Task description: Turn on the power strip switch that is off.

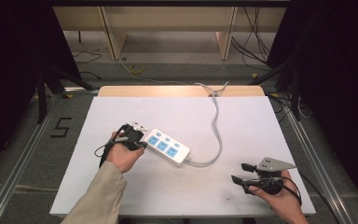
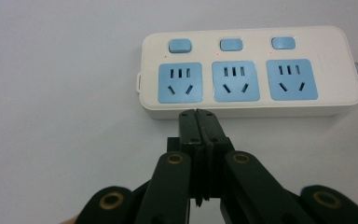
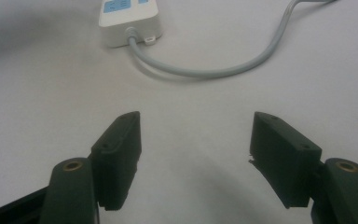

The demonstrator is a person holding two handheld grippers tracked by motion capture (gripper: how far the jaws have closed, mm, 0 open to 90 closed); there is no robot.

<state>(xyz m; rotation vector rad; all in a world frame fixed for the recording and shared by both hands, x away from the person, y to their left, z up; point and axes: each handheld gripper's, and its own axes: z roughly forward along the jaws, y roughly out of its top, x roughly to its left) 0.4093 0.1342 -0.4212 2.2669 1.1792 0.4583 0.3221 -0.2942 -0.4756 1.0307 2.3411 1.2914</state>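
power strip [image 1: 168,146]: a white bar with three blue sockets and three blue switches, lying flat and aslant just left of the middle of the high view, on the white desk [image 1: 177,191]. in the left tool view it fills the upper centre, sockets facing up.
cord [image 1: 218,135]: grey, leaves the strip's right end, loops toward the lower right and then runs up to the far edge of the desk at top centre.
left tool [image 2: 198,114]: jaws pressed together with nothing between them, tips right at the near side wall of the strip below the gap between the left and middle sockets; whether they touch the casing i cannot tell. in the high view it sits at the strip's left end, held by the left hand [image 1: 123,156].
right tool [image 3: 193,140]: jaws spread wide and empty, hovering over bare desk at the lower right of the high view, well apart from the strip, pointing toward its cord end.
step in hand: seemingly the closed left tool is lining up to press a switch or nudge the strip; which one is not settled.
next move: for a switch, the tips would need to lift over the sockets to the button row at the far edge and press down squarely; the right tool could steady the cord end so the strip does not slide.
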